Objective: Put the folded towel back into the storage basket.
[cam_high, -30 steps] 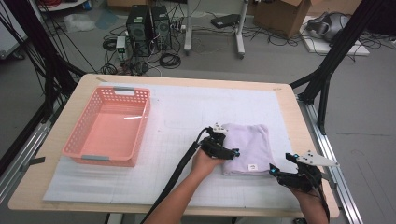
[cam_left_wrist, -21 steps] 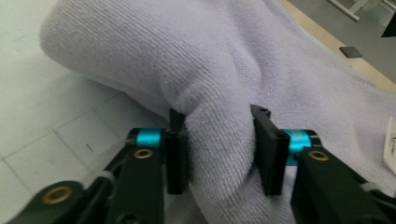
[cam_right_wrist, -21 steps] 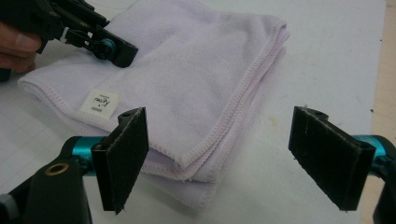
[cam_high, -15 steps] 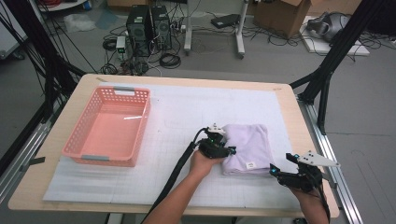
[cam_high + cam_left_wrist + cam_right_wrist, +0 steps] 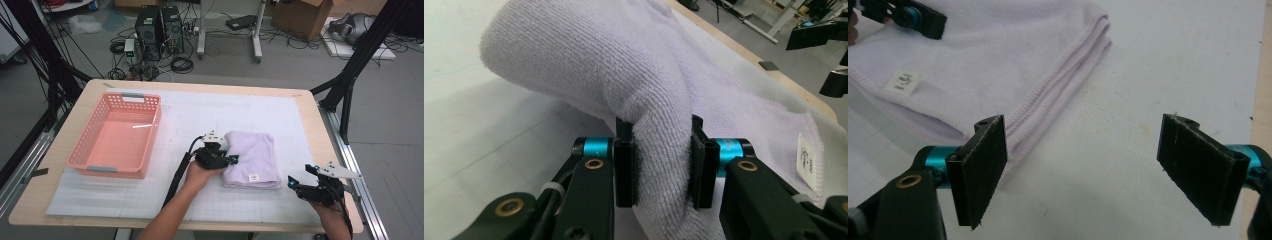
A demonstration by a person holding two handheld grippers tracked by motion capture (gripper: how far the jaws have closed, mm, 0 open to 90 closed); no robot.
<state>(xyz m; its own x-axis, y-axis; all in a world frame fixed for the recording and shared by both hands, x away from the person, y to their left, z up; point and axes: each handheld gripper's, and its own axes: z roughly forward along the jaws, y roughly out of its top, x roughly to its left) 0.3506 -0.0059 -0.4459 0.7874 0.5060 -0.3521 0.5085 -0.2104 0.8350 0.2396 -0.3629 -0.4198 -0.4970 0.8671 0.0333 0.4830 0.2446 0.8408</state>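
A folded lilac towel [image 5: 252, 157] with a small white label lies on the white mat right of centre. My left gripper [image 5: 231, 159] is at its left edge. In the left gripper view the jaws [image 5: 661, 167] have just been closing and now pinch a raised fold of the towel [image 5: 624, 60] between their pads. My right gripper [image 5: 301, 175] hovers over the mat to the right of the towel, near the front edge. Its jaws [image 5: 1088, 170] stand wide open with nothing between them. The towel's stitched edge [image 5: 978, 55] lies just beyond the right gripper's left pad, and the left gripper [image 5: 908, 17] shows at the top left.
A pink plastic basket [image 5: 157, 120] sits on the left part of the table, with nothing in it. The white gridded mat [image 5: 240, 110] covers most of the wooden tabletop. Black frame legs, cables and computer cases stand on the floor beyond the table.
The left gripper's jaws have shut on the towel's left edge and shifted slightly left, lifting a fold of it. The right gripper has stayed put.
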